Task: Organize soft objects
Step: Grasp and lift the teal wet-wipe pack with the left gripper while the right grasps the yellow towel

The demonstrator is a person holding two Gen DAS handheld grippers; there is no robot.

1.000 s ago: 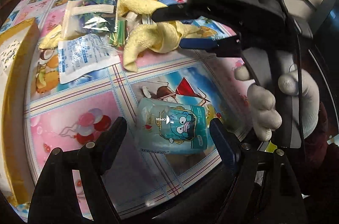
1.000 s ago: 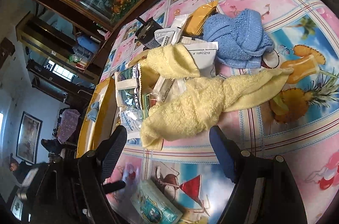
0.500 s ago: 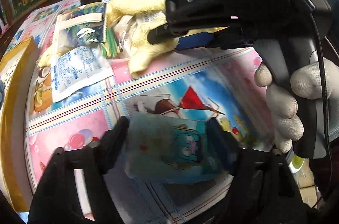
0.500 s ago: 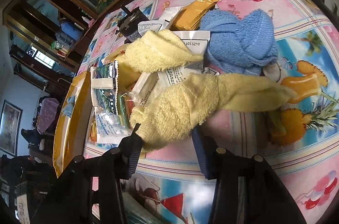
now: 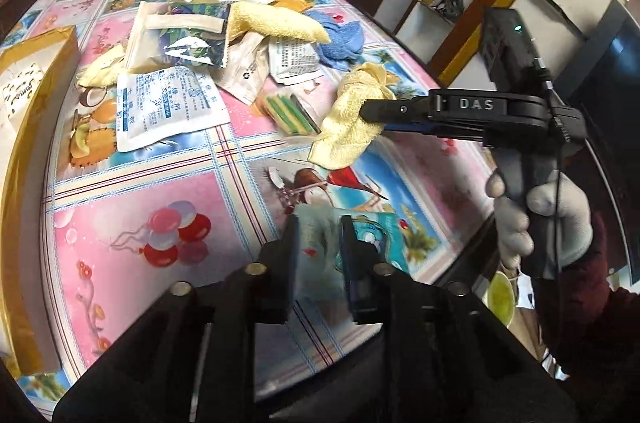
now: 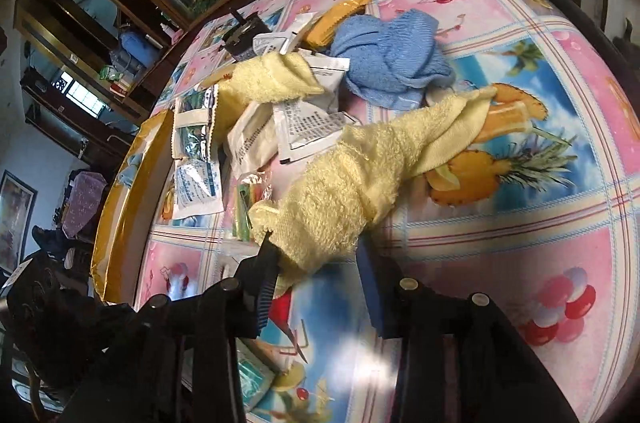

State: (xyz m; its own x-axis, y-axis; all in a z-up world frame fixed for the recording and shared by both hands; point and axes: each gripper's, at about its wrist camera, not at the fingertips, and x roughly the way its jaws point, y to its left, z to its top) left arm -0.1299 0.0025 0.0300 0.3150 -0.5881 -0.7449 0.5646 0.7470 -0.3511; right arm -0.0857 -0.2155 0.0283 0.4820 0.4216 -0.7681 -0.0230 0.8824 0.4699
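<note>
Both my grippers had just closed — the left gripper point(image 5: 318, 239) pinched the teal packet point(image 5: 320, 243), the right gripper point(image 6: 316, 263) clamped the yellow towel point(image 6: 344, 191) — so both could be moved.

**Hidden, cropped, blurred**

Teal pouch point(image 5: 320, 243) between the left gripper's point(image 5: 318, 237) fingers: motion-blurred, print unreadable, lower part hidden behind the fingers. In the right wrist view only a blurred corner of it shows, below the gripper body.

Yellow towel point(image 6: 340, 199): near end hidden between the right gripper's point(image 6: 316, 259) fingers.

Gold box point(image 5: 24, 127): cut by the left edge.

Packets point(image 5: 168, 103): print too small to read.

Blue towel point(image 6: 392, 59): partly under packets.

Gloved hand point(image 5: 540, 219): wrist runs out of frame.
</note>
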